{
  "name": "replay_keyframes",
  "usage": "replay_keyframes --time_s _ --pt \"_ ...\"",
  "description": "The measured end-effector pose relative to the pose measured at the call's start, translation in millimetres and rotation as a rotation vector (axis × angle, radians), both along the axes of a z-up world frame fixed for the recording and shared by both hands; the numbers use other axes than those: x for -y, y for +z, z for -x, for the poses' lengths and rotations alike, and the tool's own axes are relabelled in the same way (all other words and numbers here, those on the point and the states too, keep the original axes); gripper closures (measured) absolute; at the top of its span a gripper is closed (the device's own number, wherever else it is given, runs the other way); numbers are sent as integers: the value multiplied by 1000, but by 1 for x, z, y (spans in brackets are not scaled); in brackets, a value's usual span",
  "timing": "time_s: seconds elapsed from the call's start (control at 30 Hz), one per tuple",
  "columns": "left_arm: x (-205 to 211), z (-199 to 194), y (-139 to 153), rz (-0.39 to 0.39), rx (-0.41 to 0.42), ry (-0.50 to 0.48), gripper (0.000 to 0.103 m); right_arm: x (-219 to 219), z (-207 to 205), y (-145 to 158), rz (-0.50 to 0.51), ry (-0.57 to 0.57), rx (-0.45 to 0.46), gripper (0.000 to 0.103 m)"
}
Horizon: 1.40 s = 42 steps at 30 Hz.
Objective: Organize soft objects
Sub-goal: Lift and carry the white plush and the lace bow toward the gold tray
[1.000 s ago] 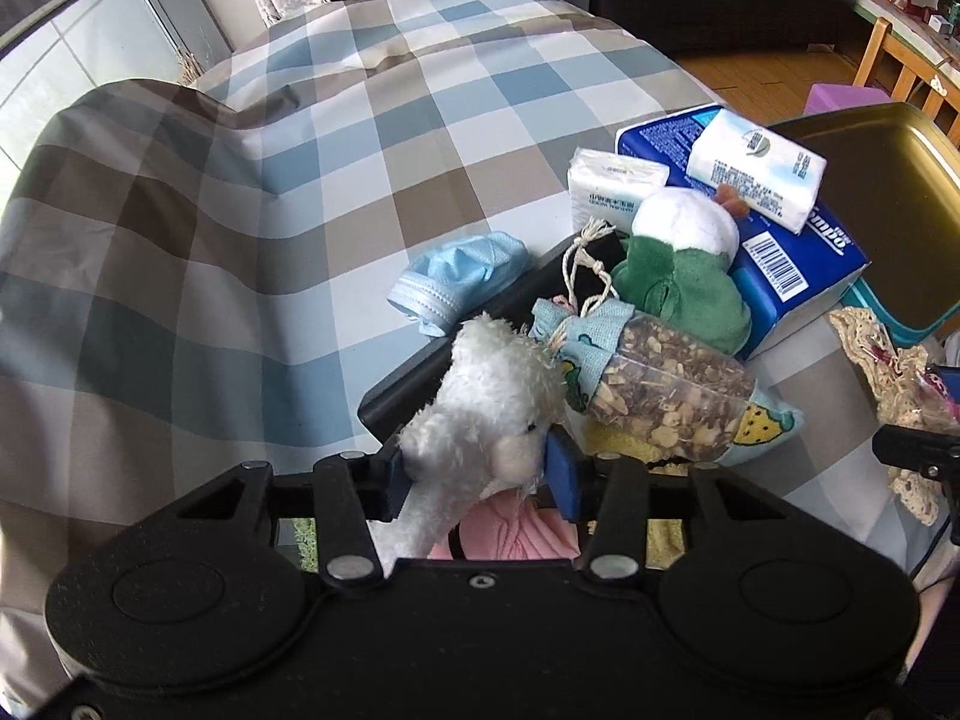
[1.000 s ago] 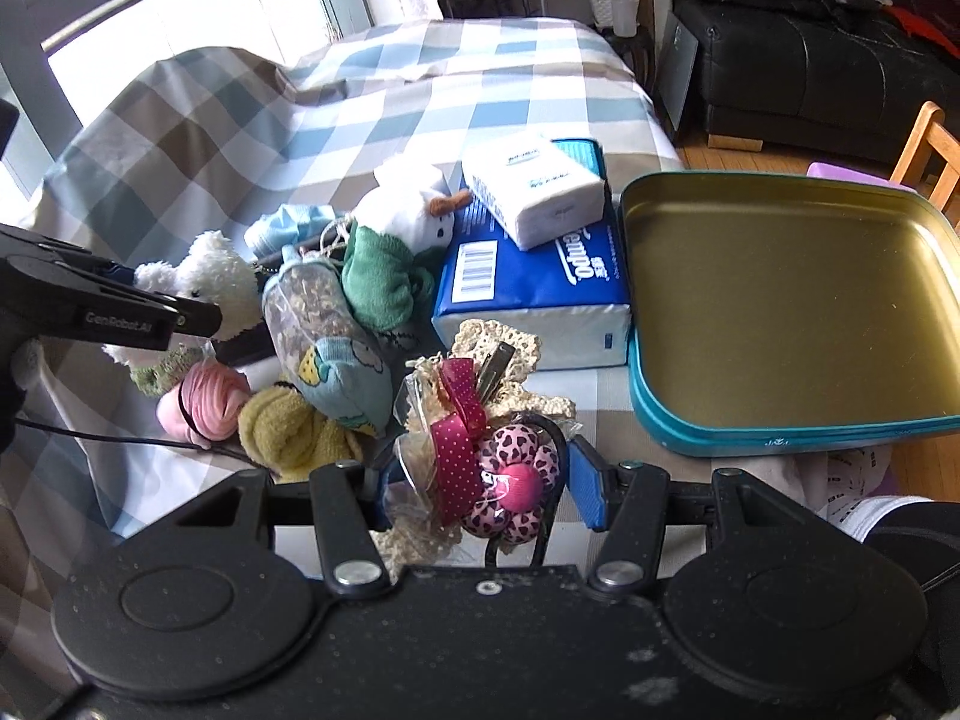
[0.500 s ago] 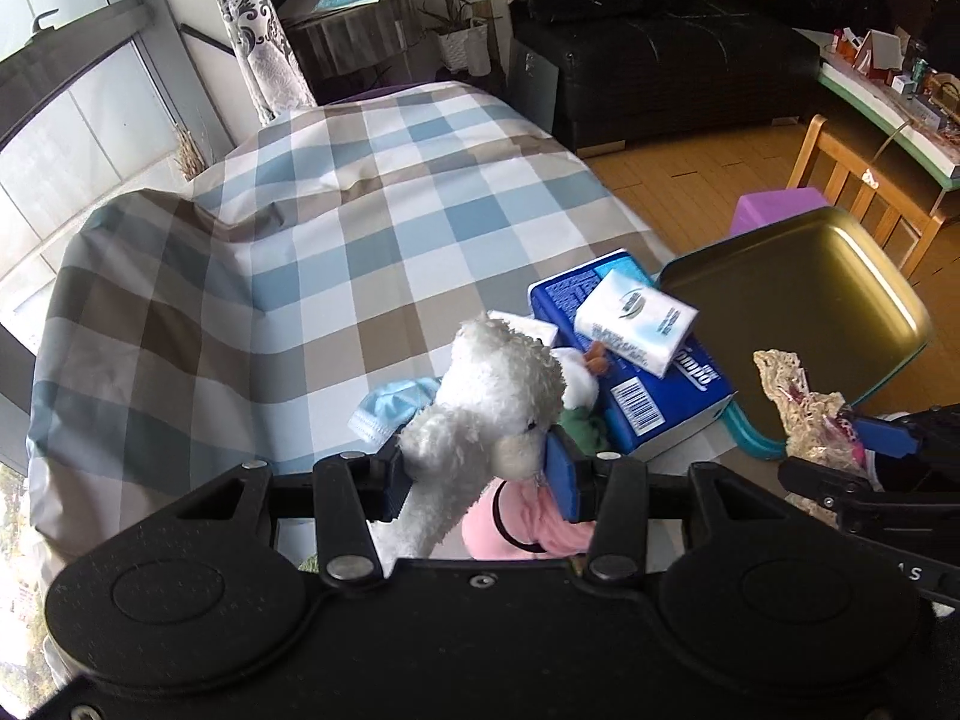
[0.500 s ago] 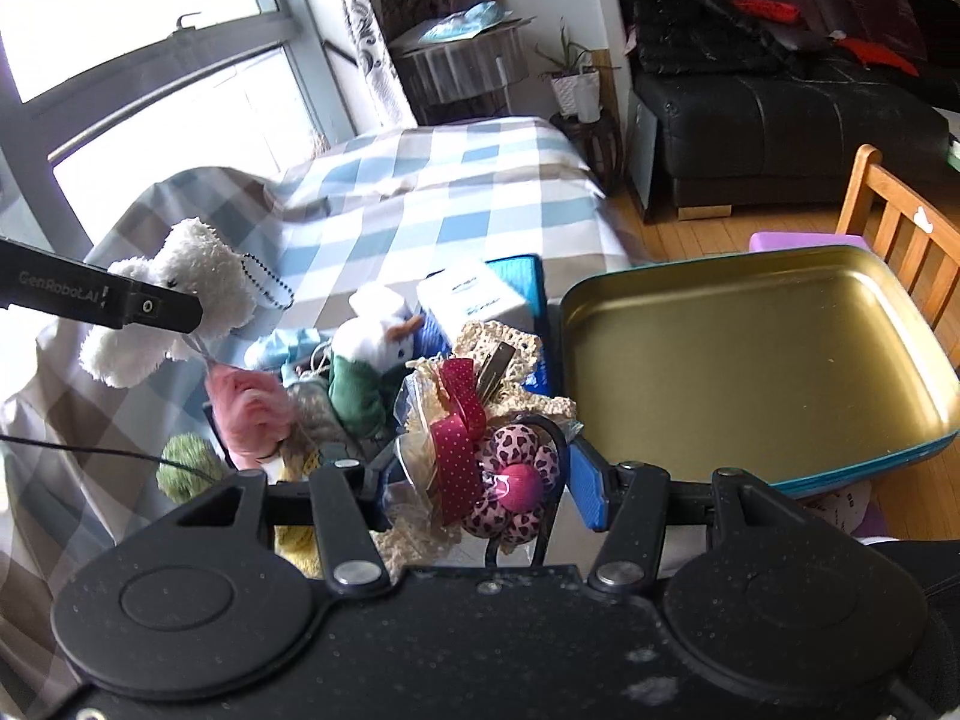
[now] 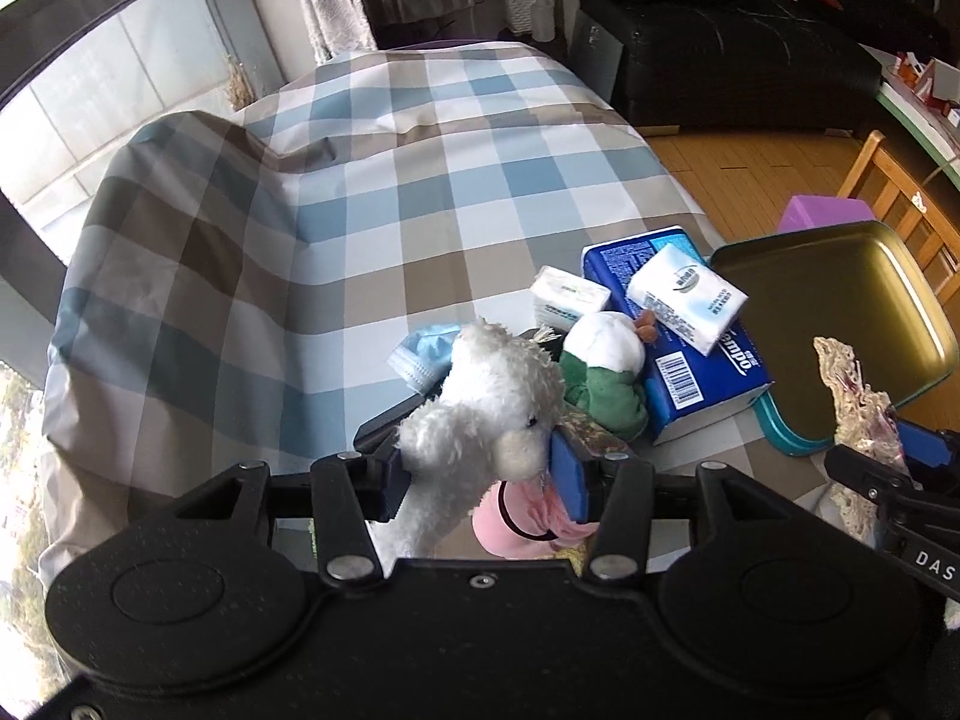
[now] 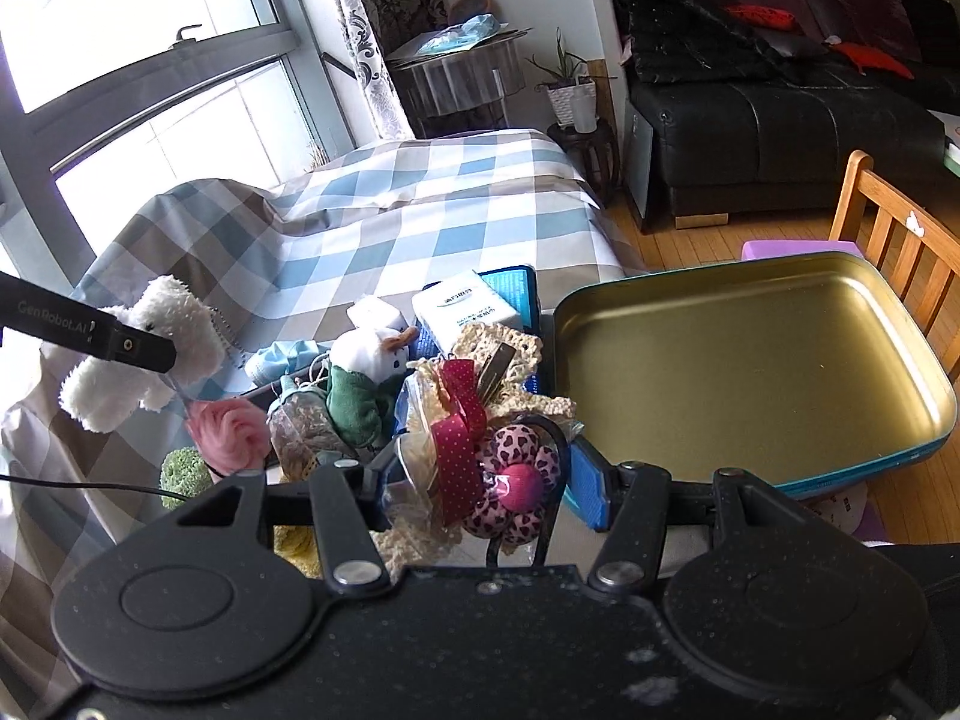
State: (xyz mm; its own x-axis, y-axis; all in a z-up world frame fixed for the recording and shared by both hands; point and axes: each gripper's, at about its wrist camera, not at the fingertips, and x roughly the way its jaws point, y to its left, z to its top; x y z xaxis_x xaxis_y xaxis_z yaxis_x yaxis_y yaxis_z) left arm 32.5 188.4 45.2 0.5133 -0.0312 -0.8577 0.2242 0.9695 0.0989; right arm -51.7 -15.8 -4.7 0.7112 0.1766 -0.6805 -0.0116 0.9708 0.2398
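Tongs, both tilted downward: left tongs (image 5: 477, 468) opening around white plush (image 5: 492, 408), right tongs (image 6: 480, 480) apparently pinching lace bundle (image 6: 480, 420).

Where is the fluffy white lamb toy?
The white lamb toy sits between the left tool's opening jaws, lifted above the checked tablecloth, beside the green-and-white plush.

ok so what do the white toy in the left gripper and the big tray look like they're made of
White toy: plush, probably synthetic fleece; its surface is curly and fuzzy, and it dents between the left gripper's opening jaws.
Tray: likely thin sheet metal, a tin; smooth gold inside with soft reflections, rolled rim, teal-painted outside.
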Motion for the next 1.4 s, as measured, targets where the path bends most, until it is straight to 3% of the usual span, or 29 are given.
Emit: replay_keyframes --time_s 0.3,0.33,0.4,0.43,0.5,0.57,0.7,0.87,1.07,1.2,1.23,1.4 --pt "-17 -7 0 28 20 54 54 1 -2 -2 4 2 -17 48" --pt "-21 -7 3 57 33 67 58 0 -2 -2 5 3 -18 48" --pt "-28 -4 19 135 131 83 63 1 -2 -2 6 4 -20 48" --pt "-27 -4 24 137 161 62 65 1 -3 -2 4 2 -22 48" --pt "-18 -7 20 47 139 20 75 0 -5 -3 2 4 -28 48" --pt "-12 -6 7 -24 120 -9 75 -1 -5 -3 4 7 -27 48" --pt "-9 -4 -15 -55 46 -25 68 -2 -4 -3 9 17 -24 48" --pt "-15 -7 -43 -64 -66 9 56 -2 -6 -6 9 18 -38 48" --pt "-31 -25 -70 -82 -124 83 48 -5 -11 -8 18 21 -51 47" --pt "-44 -38 -95 -40 -230 119 50 -7 -12 -10 26 28 -58 47" --pt "-46 -39 -98 -29 -246 129 61 -8 -13 -10 28 29 -59 47" --pt "-58 -34 -75 44 -168 167 65 -7 -14 -12 29 27 -66 47"
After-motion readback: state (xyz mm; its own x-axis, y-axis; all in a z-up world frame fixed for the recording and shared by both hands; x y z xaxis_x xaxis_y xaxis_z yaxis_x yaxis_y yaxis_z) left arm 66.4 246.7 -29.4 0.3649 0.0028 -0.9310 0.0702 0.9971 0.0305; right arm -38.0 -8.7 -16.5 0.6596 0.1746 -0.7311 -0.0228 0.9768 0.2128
